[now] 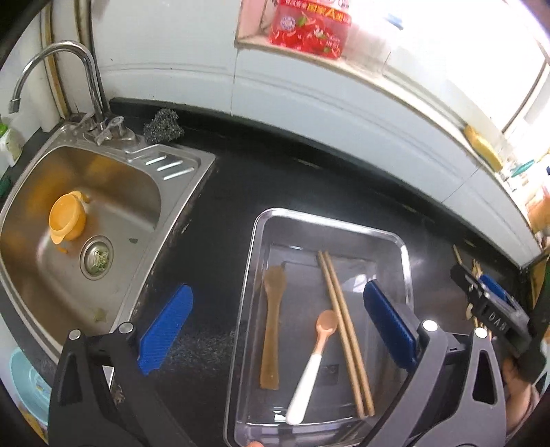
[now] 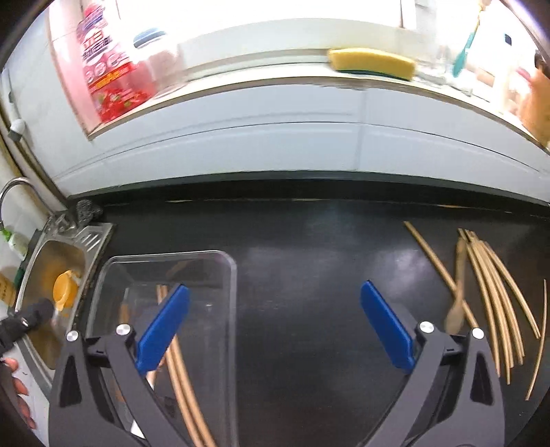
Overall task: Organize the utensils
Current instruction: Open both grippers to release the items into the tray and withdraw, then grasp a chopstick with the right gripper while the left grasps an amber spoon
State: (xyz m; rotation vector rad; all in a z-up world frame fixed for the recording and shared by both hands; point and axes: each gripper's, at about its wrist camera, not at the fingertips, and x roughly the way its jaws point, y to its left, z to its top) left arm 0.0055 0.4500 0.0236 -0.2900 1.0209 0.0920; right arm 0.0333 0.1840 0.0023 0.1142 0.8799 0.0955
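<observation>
A clear tray (image 1: 326,223) stands on the black counter. In it lie a flat wooden spatula (image 1: 273,319), a spoon (image 1: 314,357) with a white handle, and a pair of chopsticks (image 1: 343,330). My left gripper (image 1: 275,326) hovers above the tray, open, with nothing between its blue pads. My right gripper (image 2: 275,326) is open too, over bare counter just right of the tray (image 2: 172,256). To its right lie several loose chopsticks (image 2: 495,302) and a wooden spoon (image 2: 459,302).
A steel sink (image 1: 103,192) with an orange cup (image 1: 67,216) and a faucet (image 1: 62,68) sits left of the tray. A steel scourer (image 1: 163,125) lies behind the sink. A ledge above the counter carries a red bottle (image 1: 309,31) and a yellow sponge (image 2: 371,63).
</observation>
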